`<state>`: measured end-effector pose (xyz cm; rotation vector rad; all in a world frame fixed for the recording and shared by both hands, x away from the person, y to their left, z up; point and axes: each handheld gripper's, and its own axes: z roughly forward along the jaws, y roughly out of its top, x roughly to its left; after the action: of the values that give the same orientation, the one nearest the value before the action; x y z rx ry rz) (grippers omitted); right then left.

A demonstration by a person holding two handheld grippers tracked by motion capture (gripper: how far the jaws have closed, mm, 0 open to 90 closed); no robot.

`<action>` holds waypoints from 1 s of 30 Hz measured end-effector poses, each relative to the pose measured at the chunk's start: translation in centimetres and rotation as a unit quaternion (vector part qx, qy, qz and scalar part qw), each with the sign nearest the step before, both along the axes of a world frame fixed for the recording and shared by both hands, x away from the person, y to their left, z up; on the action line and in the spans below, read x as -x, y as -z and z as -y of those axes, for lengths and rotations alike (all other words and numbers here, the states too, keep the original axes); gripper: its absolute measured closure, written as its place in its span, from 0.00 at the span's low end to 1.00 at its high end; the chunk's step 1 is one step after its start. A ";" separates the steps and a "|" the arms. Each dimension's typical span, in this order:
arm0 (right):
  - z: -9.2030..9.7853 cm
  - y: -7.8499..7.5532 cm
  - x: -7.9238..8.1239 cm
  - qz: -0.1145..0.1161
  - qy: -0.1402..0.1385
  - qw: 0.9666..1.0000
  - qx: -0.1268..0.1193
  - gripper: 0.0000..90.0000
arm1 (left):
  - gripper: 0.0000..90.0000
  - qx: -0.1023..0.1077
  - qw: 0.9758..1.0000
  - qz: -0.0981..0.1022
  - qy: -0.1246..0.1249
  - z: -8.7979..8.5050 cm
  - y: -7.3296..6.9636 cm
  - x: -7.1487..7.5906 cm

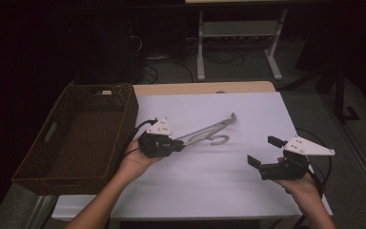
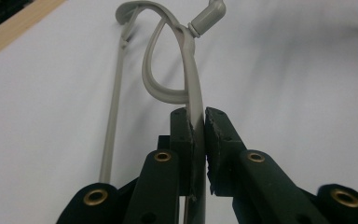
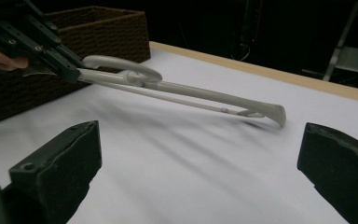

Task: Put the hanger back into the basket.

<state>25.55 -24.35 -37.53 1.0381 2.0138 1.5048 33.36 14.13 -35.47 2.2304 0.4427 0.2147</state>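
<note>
A grey plastic clothes hanger stretches across the white sheet near the table's middle. My left gripper is shut on its near end. In the left gripper view the jaws pinch the hanger's flat arm, with its hook curling beside it. In the right gripper view the hanger slopes down from the left gripper, its far tip low by the sheet. My right gripper hovers at the right of the sheet, open and holding nothing.
A brown wicker basket stands on the table's left side, its inside bare; its wall shows behind the left gripper. The table's wooden far edge lies beyond the sheet. A white metal frame stands on the dark floor behind.
</note>
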 end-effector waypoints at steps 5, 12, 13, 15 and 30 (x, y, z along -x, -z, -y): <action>-0.2 -0.3 0.2 0.013 -0.007 1.000 -0.007 0.00 | 0.92 0.006 1.000 0.000 -0.005 -0.4 -0.7 0.0; -0.3 -0.3 0.2 0.017 -0.009 1.000 -0.010 0.00 | 0.92 0.021 1.000 -0.001 -0.010 -1.0 -2.2 0.0; -0.3 -0.3 0.2 0.016 -0.008 1.000 -0.011 0.00 | 0.92 0.024 1.000 -0.001 -0.011 -1.2 -2.5 0.0; -0.2 -0.3 0.2 0.018 -0.008 1.000 -0.009 0.00 | 0.92 0.031 0.999 -0.002 -0.013 -1.4 -3.0 0.1; -0.2 -0.1 0.0 0.012 -0.007 1.000 -0.009 0.00 | 0.92 0.061 0.998 0.009 -0.025 -4.2 -7.2 0.2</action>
<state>25.59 -24.16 -37.44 1.0101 1.9975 1.5389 33.15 18.34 -28.28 2.0979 0.4892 0.2270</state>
